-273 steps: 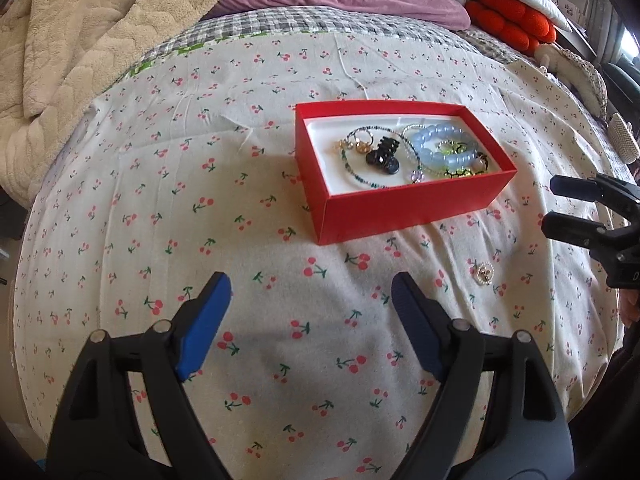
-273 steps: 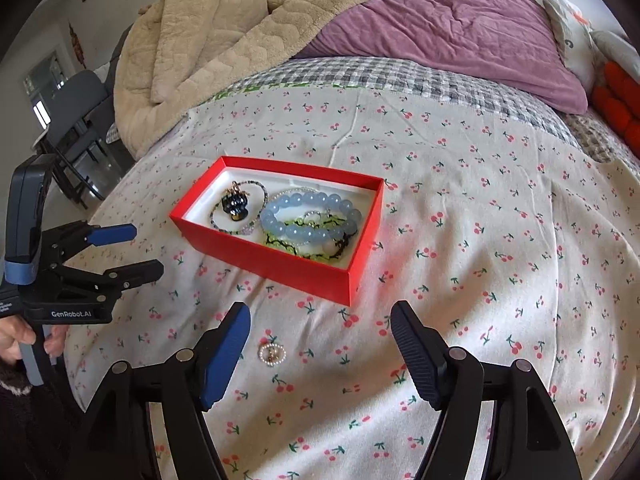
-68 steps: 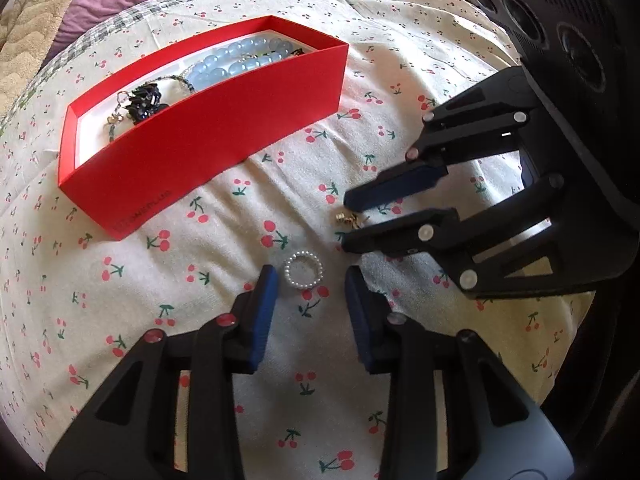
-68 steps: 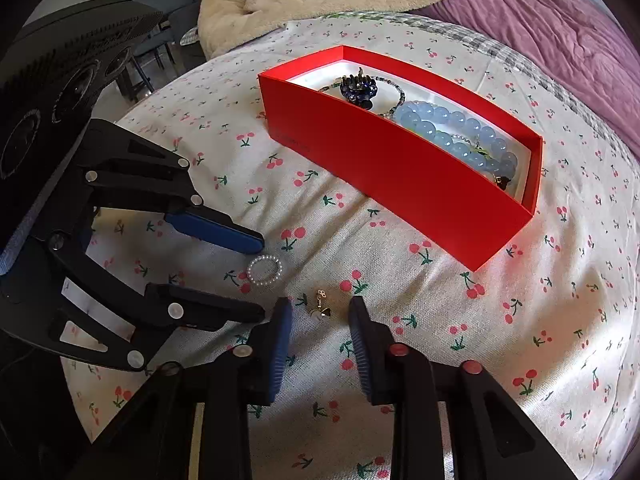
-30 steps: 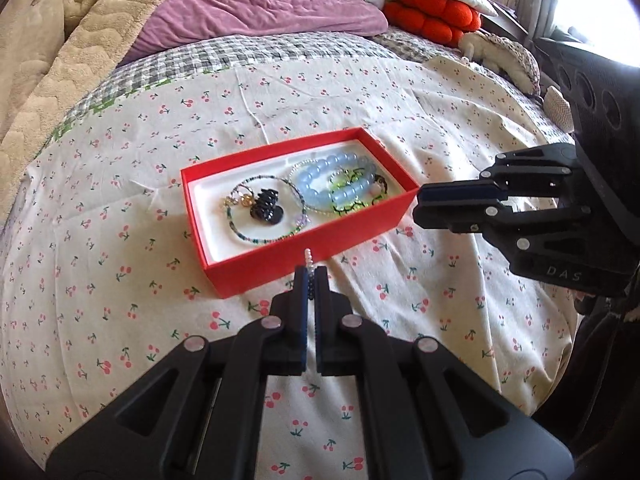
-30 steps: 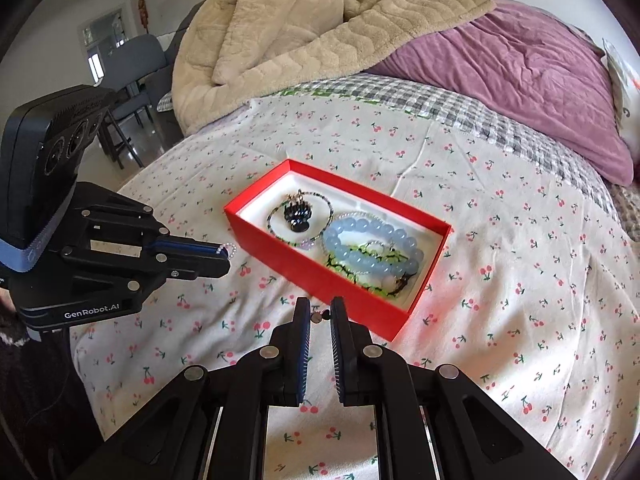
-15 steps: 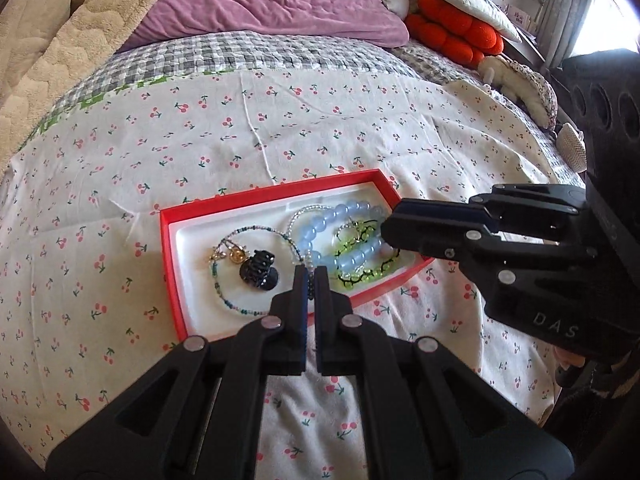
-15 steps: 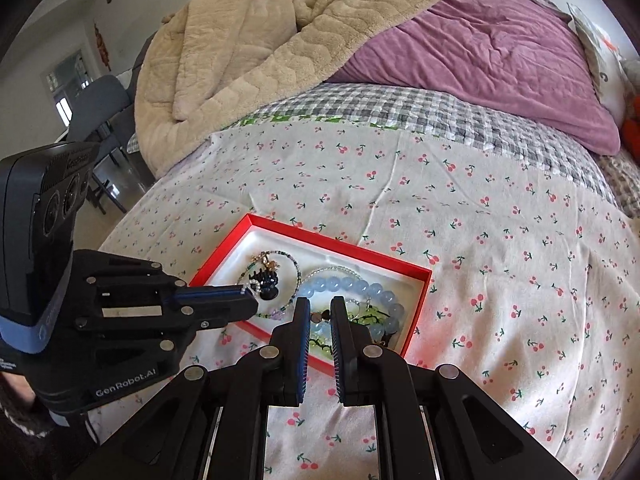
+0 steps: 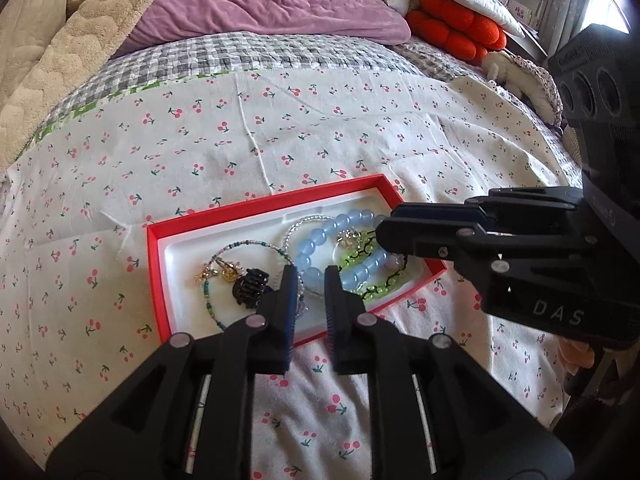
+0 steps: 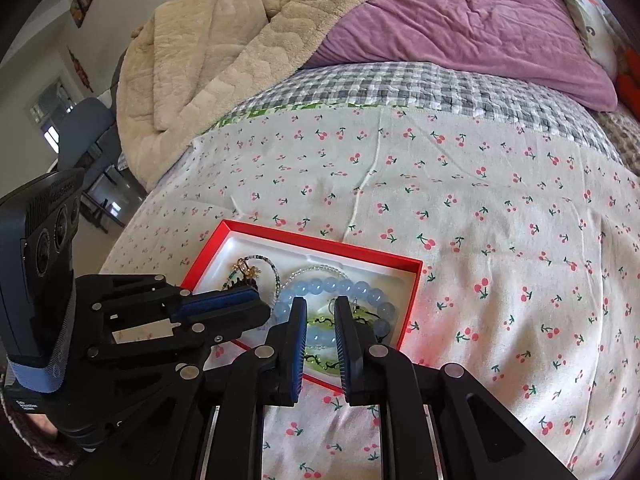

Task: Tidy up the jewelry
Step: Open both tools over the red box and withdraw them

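Both grippers, left gripper (image 9: pixel 311 276) & right gripper (image 10: pixel 319 307), are being opened narrowly, nothing visibly held, over red box (image 9: pixel 154 280) at lower center; tiny pieces could get bounced out, imo.

A shallow red box (image 9: pixel 154 280) with a white lining lies open and flat on the cherry-print bedsheet (image 9: pixel 280 140). Inside it, a bracelet of large pale-blue beads (image 9: pixel 320 240) curls at the right half, over a yellow-green and black beaded strand (image 9: pixel 372 288). A thin clear-bead loop (image 9: pixel 296 228) lies against it. On the left rest a fine multicoloured bead chain (image 9: pixel 240 245), small gold charms (image 9: pixel 224 274) and a black claw clip (image 9: pixel 250 286).
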{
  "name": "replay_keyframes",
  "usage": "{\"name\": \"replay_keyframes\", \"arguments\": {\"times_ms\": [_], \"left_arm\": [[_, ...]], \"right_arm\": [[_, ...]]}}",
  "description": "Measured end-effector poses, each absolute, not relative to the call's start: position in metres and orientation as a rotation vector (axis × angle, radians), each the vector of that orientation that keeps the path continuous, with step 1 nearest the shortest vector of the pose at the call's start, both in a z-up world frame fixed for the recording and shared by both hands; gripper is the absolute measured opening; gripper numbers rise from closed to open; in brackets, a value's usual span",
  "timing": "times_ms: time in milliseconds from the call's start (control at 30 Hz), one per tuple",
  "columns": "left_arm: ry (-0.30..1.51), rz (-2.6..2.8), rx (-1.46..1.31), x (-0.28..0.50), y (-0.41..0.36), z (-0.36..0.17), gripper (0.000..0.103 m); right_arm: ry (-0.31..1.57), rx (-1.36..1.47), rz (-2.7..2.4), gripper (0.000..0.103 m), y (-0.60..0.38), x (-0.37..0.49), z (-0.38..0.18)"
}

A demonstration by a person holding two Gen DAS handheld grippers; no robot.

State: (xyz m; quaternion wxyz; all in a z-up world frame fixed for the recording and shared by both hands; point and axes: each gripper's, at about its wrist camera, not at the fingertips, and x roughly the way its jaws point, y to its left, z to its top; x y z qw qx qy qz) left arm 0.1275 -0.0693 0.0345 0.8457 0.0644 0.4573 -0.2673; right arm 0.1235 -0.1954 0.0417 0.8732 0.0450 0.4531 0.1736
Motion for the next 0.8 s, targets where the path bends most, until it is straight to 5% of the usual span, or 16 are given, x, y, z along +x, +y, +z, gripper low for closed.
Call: {"name": "replay_keyframes", "arguments": {"times_ms": [167, 300, 400, 433, 467, 633, 800], "left_arm": [[0.952, -0.570, 0.149, 0.118, -0.069, 0.039, 0.023], [0.929, -0.556, 0.155, 0.103, -0.064, 0.044, 0.040], [0.922, -0.521, 0.150, 0.094, -0.056, 0.046, 0.048], [0.923, -0.505, 0.144, 0.091, -0.053, 0.047, 0.052], [0.925, -0.492, 0.138, 0.089, -0.050, 0.047, 0.053], [0.924, -0.387, 0.157, 0.073, -0.038, 0.049, 0.077], [0.949, -0.312, 0.132, 0.059, -0.029, 0.055, 0.092]], "right_arm": [[0.935, 0.099, 0.356, 0.016, -0.199, 0.116, 0.048], [0.934, 0.101, 0.364, 0.020, -0.204, 0.105, 0.053], [0.936, 0.088, 0.370, 0.038, -0.203, 0.095, 0.055], [0.927, 0.092, 0.368, 0.060, -0.204, 0.091, 0.055], [0.913, 0.097, 0.360, 0.068, -0.205, 0.087, 0.057], [0.916, 0.100, 0.311, 0.070, -0.206, 0.071, 0.060], [0.936, 0.069, 0.206, 0.088, -0.202, 0.058, 0.064]]}}
